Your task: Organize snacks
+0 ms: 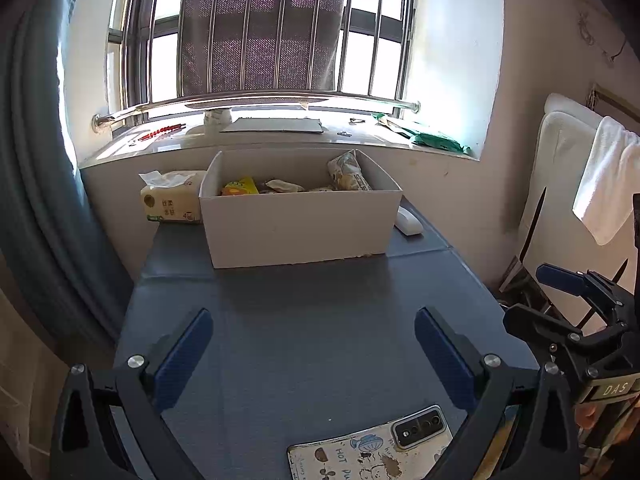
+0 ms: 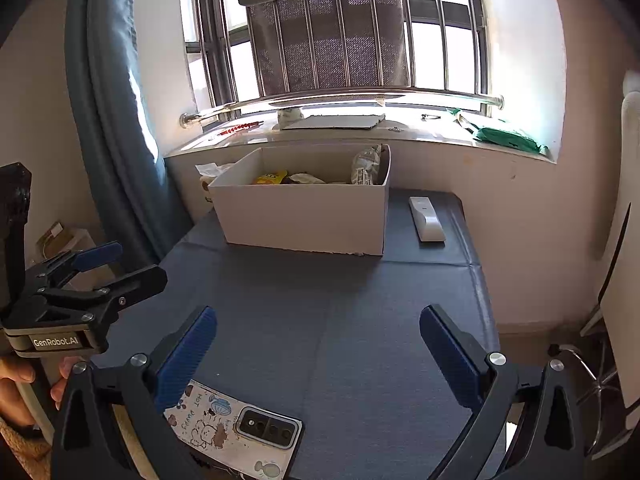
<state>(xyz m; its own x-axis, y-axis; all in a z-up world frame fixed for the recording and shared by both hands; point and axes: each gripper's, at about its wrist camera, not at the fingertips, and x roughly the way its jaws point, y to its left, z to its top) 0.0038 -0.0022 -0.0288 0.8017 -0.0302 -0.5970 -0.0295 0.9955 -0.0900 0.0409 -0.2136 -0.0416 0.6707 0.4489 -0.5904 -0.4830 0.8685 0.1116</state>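
Note:
A white cardboard box (image 1: pixel 296 224) (image 2: pixel 304 216) stands at the far end of the dark blue table (image 1: pixel 320 312) (image 2: pixel 360 320). Inside lie several snack packets: a yellow one (image 1: pixel 240 187) (image 2: pixel 270 178), a pale one (image 1: pixel 285 186) (image 2: pixel 306 178) and a tall printed bag (image 1: pixel 349 171) (image 2: pixel 366 167) leaning at the right wall. My left gripper (image 1: pixel 314 346) is open above the near part of the table, nothing between its blue pads. My right gripper (image 2: pixel 318 346) is open too, likewise with nothing held. Each gripper also shows in the other's view: right gripper (image 1: pixel 532 294), left gripper (image 2: pixel 132 264).
A phone in a cartoon case (image 1: pixel 372 452) (image 2: pixel 236 428) lies at the table's near edge. A white remote (image 1: pixel 409 221) (image 2: pixel 426 219) sits right of the box, a tissue pack (image 1: pixel 170 196) left of it. Behind is a windowsill (image 1: pixel 280 136) with a green bag (image 1: pixel 436 140). A hand (image 2: pixel 16 384) holds the left gripper.

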